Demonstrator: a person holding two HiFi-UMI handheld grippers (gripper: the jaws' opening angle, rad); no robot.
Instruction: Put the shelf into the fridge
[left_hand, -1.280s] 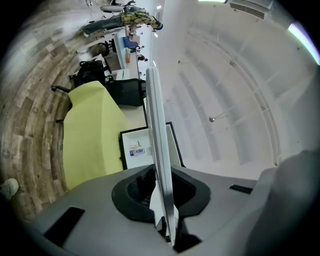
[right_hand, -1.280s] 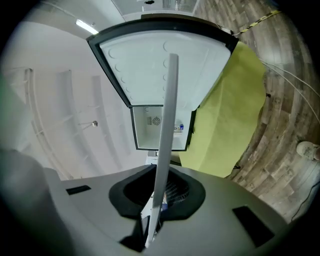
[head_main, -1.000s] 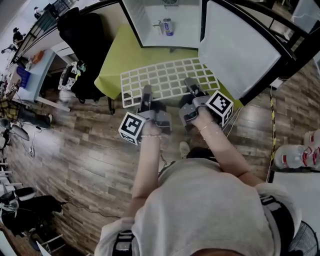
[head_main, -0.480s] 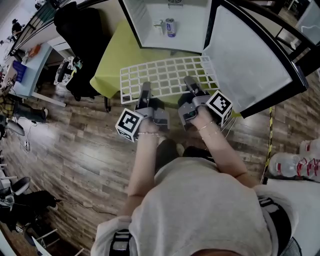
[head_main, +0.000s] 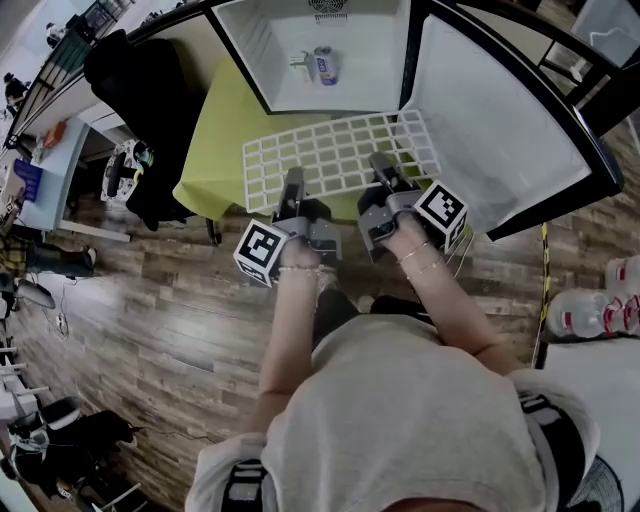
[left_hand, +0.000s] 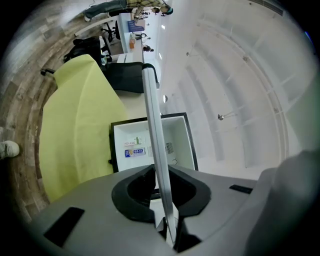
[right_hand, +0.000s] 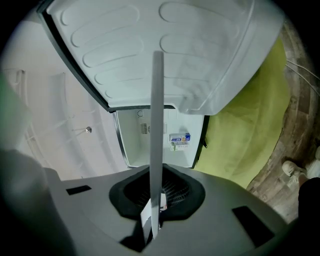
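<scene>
The white wire shelf hangs level over the yellow-green cloth, its far edge at the mouth of the open fridge. My left gripper is shut on the shelf's near edge at the left. At the right of that same edge my right gripper is shut on it too. In the left gripper view the shelf runs edge-on between the jaws of that gripper, pointing at the fridge. The right gripper view shows the shelf pinched the same way in its gripper.
The fridge door stands open at the right. A can and a small item rest inside the fridge. A black chair with clothing is at the left; water bottles lie on the wood floor at the right.
Both grippers have carried the shelf forward, so its far edge now meets the fridge opening. Both stay shut on the shelf.
</scene>
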